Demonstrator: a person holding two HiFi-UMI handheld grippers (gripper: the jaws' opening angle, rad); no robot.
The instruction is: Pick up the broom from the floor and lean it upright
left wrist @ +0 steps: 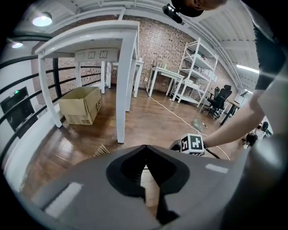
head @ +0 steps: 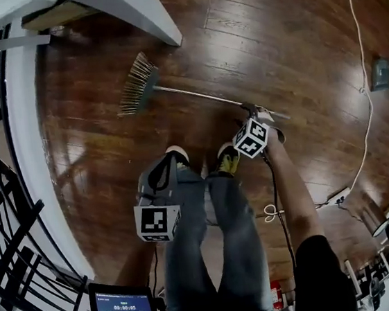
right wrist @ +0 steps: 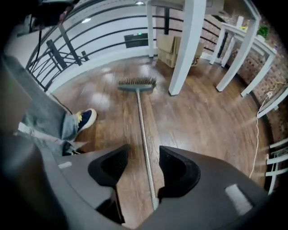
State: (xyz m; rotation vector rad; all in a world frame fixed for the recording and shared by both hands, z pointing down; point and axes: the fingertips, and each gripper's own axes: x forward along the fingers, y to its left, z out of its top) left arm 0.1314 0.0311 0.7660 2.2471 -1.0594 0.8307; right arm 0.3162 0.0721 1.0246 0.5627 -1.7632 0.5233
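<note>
The broom [head: 195,95] lies flat on the wooden floor, its bristle head [head: 138,86] to the left and its thin metal handle running right. My right gripper [head: 250,108] points steeply down over the handle's far end. In the right gripper view the jaws [right wrist: 144,152] stand open, one on each side of the handle [right wrist: 141,121], and neither pad presses on it. The bristle head [right wrist: 137,84] lies farther ahead. My left gripper [head: 164,167] hangs in front of the person's left leg, away from the broom. Its jaws [left wrist: 145,147] are shut with nothing between them.
A white table leg [head: 143,11] stands just beyond the bristle head. A black railing [head: 12,207] curves along the left. A white cable [head: 362,62] runs down the right to a power strip [head: 335,198]. A cardboard box [left wrist: 81,105] sits under a table. The person's shoes [head: 228,158] stand near the handle.
</note>
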